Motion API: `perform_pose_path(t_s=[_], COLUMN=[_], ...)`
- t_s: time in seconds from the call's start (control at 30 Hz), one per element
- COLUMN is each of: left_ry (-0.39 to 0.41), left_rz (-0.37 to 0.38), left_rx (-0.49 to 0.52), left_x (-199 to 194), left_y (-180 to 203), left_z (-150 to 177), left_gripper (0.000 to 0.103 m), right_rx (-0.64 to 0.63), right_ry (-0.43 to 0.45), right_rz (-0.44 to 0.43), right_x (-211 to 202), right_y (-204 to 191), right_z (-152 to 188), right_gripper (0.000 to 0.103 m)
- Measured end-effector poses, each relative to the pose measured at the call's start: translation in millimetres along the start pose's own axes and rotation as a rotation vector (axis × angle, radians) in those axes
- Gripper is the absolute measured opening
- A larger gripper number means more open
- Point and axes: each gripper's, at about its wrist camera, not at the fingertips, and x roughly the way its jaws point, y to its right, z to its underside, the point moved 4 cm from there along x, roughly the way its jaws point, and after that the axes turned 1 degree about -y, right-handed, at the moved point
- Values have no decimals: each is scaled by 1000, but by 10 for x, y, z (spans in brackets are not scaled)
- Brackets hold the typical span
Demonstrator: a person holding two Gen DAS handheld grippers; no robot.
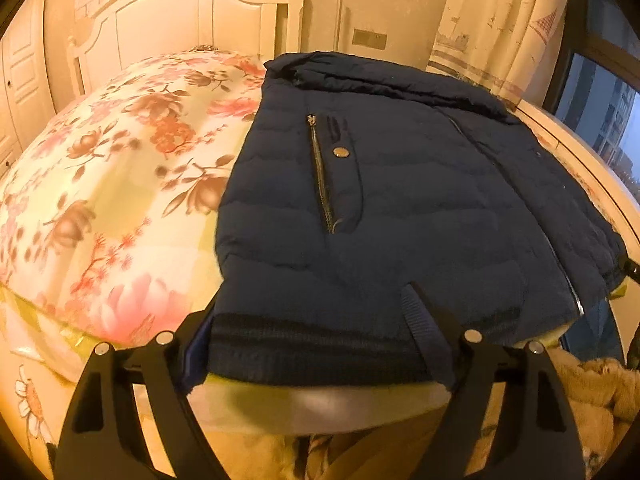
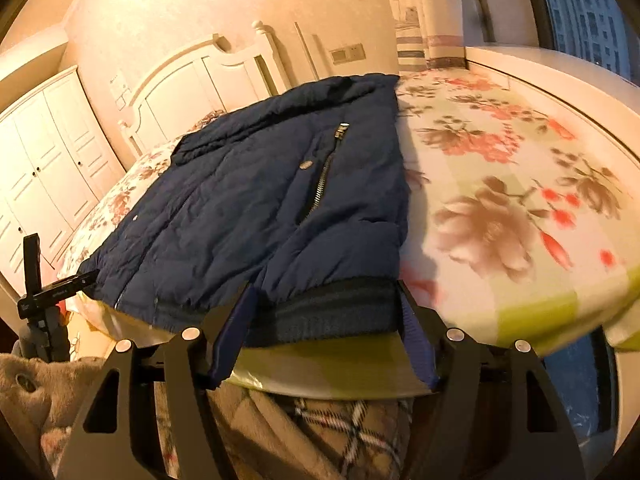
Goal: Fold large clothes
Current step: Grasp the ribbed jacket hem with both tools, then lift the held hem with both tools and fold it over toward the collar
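Lying flat on the bed, the dark blue puffer jacket (image 1: 400,184) has its ribbed hem (image 1: 312,348) at the near edge of the mattress and its collar toward the white headboard (image 1: 192,12). A chest zip (image 1: 322,176) with a metal snap beside it runs up the front panel. The jacket sits on a flowered bedspread (image 1: 112,184), which lies bare to one side of it in each view.

The left gripper (image 1: 316,336) has the hem between its two fingers (image 1: 424,320); its jaws stand fairly wide and both pads sit against the ribbed band at its two ends, pressing on it. The right gripper (image 2: 324,316) is set on the hem's other stretch in the same way, jaws somewhat narrower, a blue-padded finger on each side of the knit band and touching it.

Beyond the bed stand a white wardrobe (image 2: 48,160), a patterned curtain (image 1: 492,32) and a dark window (image 1: 600,112). A small tripod with a black device (image 2: 40,280) stands beside the bed. Below the grippers are checked fabric (image 2: 352,432) and a fuzzy tan cloth (image 1: 592,396)
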Motion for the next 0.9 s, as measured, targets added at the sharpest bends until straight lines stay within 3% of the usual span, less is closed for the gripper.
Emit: perform_pose_path(t_s=[0.17, 0.37, 0.47, 0.53, 0.73, 0.77, 0.9], left_ry=[2, -9, 7, 22, 52, 73, 135], left_rz=[-31, -17, -31, -20, 84, 90, 82], left_rx=[-1, -1, 17, 20, -42, -43, 12], left_x=[70, -42, 35, 83, 101, -4, -442], left_y=[10, -54, 61, 98, 99, 126, 223], left_z=[-50, 56, -18, -89, -269, -271, -254], left_gripper=[90, 89, 82, 62, 29, 27, 21], right_rx=[-20, -39, -58, -81, -74, -72, -72], right_ry=[13, 3, 17, 41, 110, 117, 179], right_rz=[27, 59, 87, 105, 14, 8, -21], right_x=[67, -53, 58, 166, 239, 212, -123], right_y=[-35, 10, -43, -99, -92, -102, -172], right_z=[-27, 70, 6, -68, -228, -225, -173], right_gripper=[69, 70, 66, 58, 35, 27, 18])
